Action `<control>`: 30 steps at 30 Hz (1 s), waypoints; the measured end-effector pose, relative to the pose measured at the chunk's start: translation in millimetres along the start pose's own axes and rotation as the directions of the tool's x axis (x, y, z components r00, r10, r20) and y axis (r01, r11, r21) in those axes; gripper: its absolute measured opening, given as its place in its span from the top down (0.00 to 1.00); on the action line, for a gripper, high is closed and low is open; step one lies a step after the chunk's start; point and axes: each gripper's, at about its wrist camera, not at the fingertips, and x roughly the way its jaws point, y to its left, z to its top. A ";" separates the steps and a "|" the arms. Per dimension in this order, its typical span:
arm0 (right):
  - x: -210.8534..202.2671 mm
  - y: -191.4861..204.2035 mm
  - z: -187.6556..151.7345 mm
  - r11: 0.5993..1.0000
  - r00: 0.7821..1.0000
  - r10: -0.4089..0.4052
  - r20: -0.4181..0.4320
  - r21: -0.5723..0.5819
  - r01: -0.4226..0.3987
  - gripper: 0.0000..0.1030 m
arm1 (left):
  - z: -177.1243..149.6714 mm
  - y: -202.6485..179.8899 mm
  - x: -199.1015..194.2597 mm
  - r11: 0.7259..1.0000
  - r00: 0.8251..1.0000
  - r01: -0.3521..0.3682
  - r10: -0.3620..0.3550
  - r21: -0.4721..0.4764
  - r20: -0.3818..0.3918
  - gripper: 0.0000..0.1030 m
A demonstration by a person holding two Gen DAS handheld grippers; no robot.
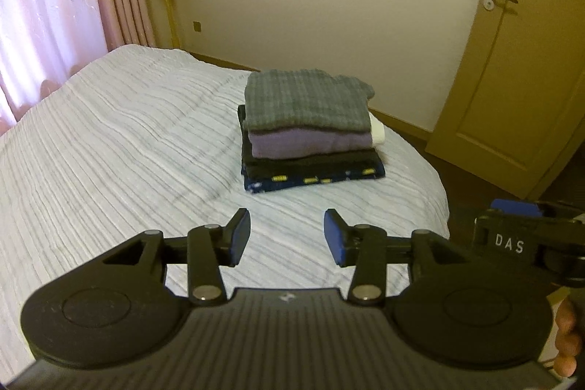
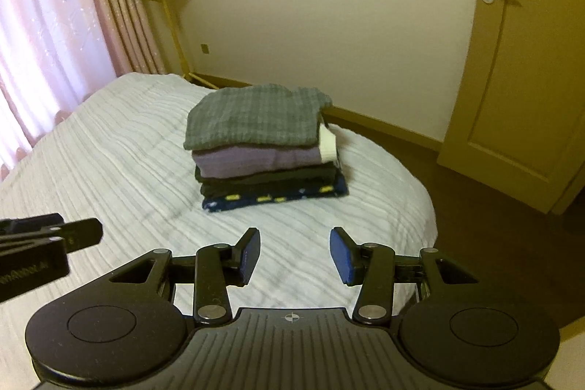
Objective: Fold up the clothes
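Both grippers, left [image 1: 287,236] and right [image 2: 294,255], hang spread and empty over the bed [image 1: 109,141], while the folded clothes [image 1: 309,130] sit stacked near its far edge, so folding looks finished.

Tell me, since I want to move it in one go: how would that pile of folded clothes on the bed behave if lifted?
The stack is soft fabric, so it would probably sag unsupported. Its grey top garment overhangs and might slide off. The bed gives underneath.
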 end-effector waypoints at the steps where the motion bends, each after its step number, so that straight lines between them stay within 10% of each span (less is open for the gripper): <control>1: -2.9 0.7 -2.2 1.000 1.000 0.001 -0.005 0.005 -0.001 0.55 | -1.6 -0.9 -3.6 1.000 1.000 0.001 -0.001 0.000 0.004 0.61; 30: 55.3 -25.4 60.5 0.997 0.992 -0.022 -0.127 -0.078 0.012 0.55 | 59.1 -28.1 63.4 0.997 0.997 -0.055 0.052 -0.059 -0.061 0.61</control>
